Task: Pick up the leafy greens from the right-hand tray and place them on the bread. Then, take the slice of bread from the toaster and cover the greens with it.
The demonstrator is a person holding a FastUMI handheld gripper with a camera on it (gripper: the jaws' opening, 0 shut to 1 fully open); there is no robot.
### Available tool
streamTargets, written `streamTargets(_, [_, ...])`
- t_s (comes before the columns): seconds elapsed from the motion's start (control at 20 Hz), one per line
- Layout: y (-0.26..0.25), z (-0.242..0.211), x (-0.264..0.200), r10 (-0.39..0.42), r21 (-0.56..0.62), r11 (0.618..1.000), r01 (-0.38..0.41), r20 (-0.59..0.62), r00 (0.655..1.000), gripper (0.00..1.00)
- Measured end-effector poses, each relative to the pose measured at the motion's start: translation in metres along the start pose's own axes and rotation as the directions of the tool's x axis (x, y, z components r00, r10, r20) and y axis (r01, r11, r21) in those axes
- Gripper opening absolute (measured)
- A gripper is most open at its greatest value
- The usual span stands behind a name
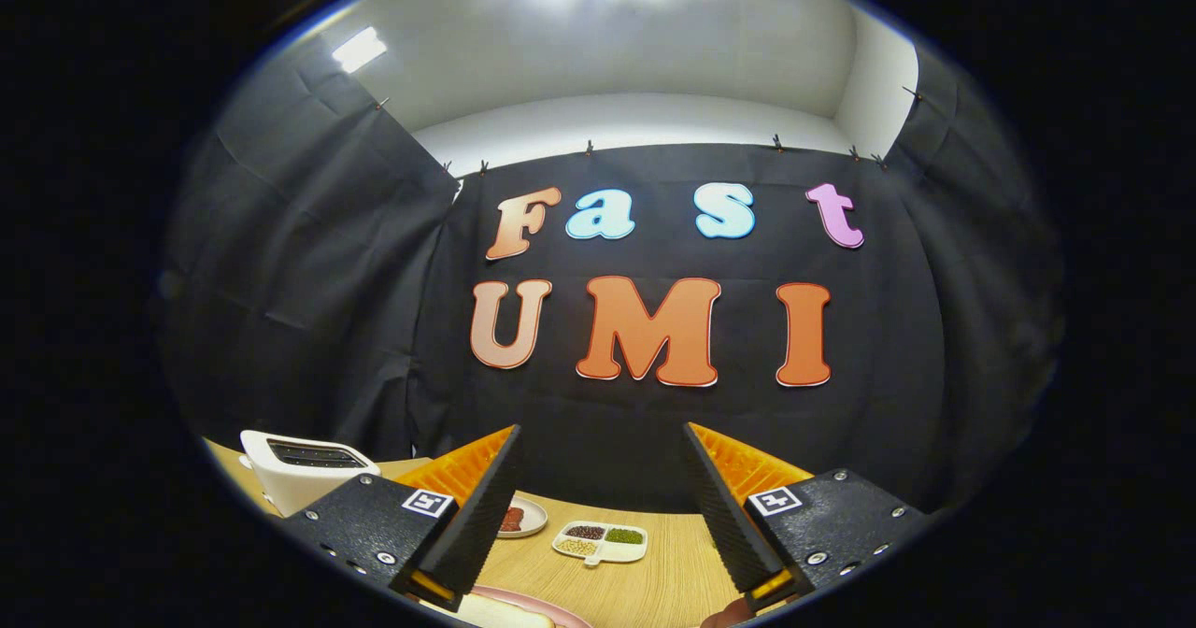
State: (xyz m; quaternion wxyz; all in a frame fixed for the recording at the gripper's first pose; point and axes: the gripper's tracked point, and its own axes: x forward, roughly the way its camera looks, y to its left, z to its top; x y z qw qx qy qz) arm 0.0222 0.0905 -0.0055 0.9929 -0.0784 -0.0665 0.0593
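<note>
My gripper [601, 441] is held high above the wooden table [654, 581], its fingers wide apart with nothing between them. A white toaster [304, 467] stands at the left, beyond the left finger; its slots look dark and I cannot make out bread in them. Below and between the fingers, at the table's near edge, part of a pink plate [551, 607] with a pale bread slice [491, 614] shows. The leafy greens are hidden from me.
A small plate [534, 516] with a reddish piece on it lies beside the left finger. A white divided dish [600, 542] with dark, green and pale fillings sits mid-table between the fingers. Black cloth walls close the booth behind and on both sides.
</note>
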Motion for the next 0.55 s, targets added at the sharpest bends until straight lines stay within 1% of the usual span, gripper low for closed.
streamTargets(0.3, [-0.0041, -0.0011, -0.0014, 0.003, 0.012, 1.000, -0.003, -0.002, 1.000, 0.99])
streamTargets(0.55, [0.0020, -0.0006, -0.0055, 0.028, 0.000, 1.000, -0.028, 0.006, 1.000, 0.99])
